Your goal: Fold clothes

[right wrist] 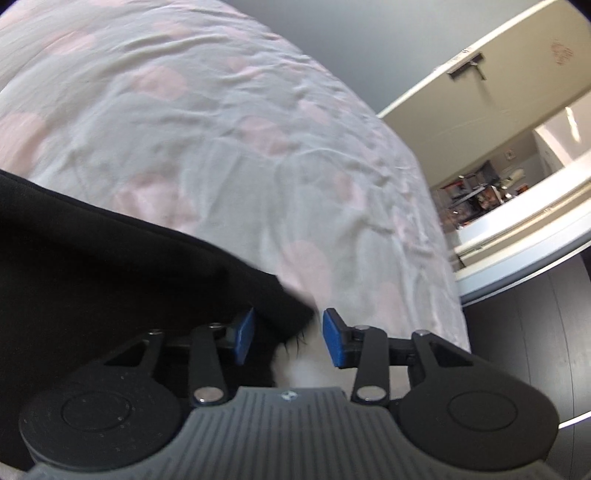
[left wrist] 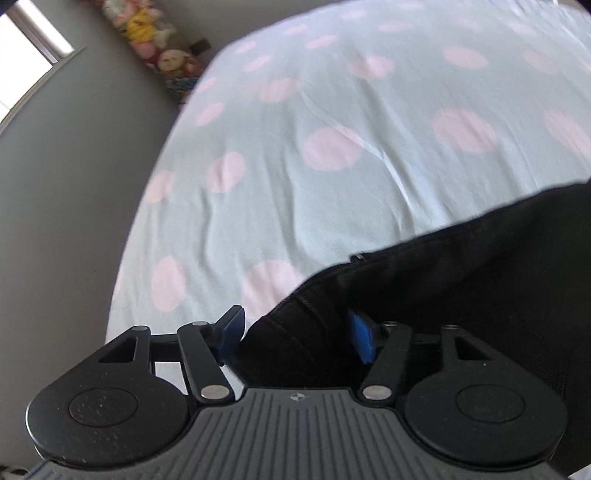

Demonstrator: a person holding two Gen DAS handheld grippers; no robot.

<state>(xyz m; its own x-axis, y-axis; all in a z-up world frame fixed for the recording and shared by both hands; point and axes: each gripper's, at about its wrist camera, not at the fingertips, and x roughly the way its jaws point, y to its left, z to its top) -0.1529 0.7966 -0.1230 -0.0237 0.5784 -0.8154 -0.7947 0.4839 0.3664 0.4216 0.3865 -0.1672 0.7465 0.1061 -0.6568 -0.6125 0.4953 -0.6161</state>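
A black garment (left wrist: 461,280) lies on a bed with a pale blue sheet with pink dots (left wrist: 295,147). In the left wrist view its stitched corner sits between the blue pads of my left gripper (left wrist: 295,336), whose jaws stand wide apart around the cloth. In the right wrist view the garment (right wrist: 110,266) fills the lower left, and its frayed corner lies between the pads of my right gripper (right wrist: 288,338), also wide apart. Neither pair of pads presses the fabric.
Grey floor (left wrist: 74,221) lies left of the bed, with stuffed toys (left wrist: 147,33) against the wall. In the right wrist view the bed edge drops off on the right by a white cupboard (right wrist: 517,92) and an open doorway with shelves (right wrist: 480,192).
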